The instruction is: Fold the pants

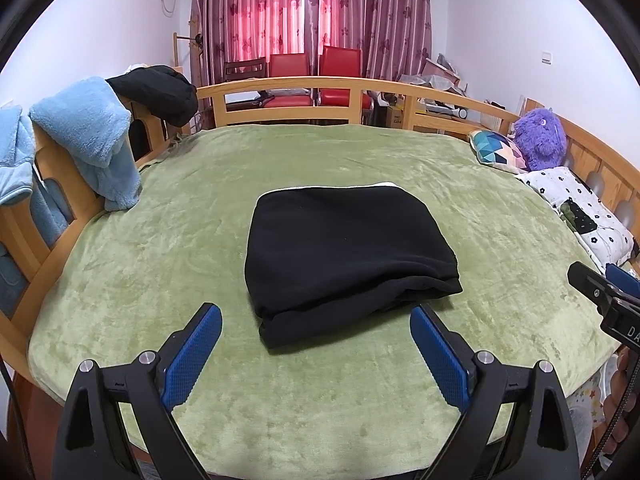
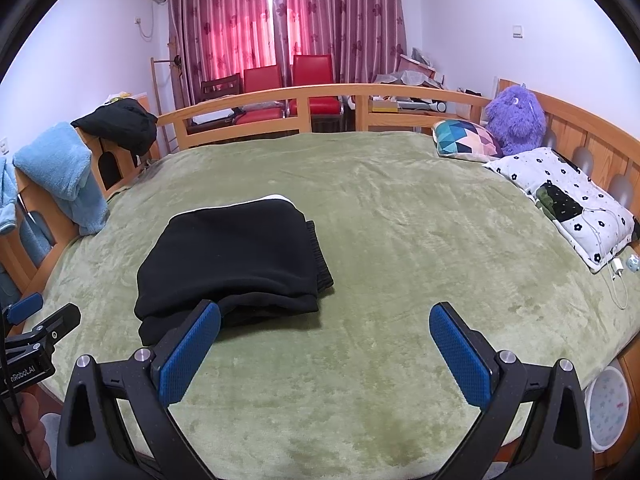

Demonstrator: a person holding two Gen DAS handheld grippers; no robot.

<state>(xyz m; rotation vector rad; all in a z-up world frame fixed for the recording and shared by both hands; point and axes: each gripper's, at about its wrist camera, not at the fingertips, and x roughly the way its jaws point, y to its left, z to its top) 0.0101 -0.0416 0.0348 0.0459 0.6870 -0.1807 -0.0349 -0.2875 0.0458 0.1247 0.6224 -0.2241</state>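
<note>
Black pants [image 1: 344,256], folded into a thick rectangle, lie flat on the green plush blanket [image 1: 160,280], white edge showing along the far side. Readable text: "nRoboLAI" on the left gripper body at the left edge of the right wrist view; "DA", cut off, on the right gripper body at the right edge of the left wrist view. Left gripper [image 1: 316,352] hangs low over the near part of the bed, level, fingers spread wide, holding nothing; pants sit just ahead, between the fingertip lines, not touching. Right gripper [image 2: 325,348] is at the same height, beside the left one, fingers also wide apart and empty; pants lie ahead-left, near corner behind its left blue pad [image 2: 188,352]. Contact there: cannot tell.
</note>
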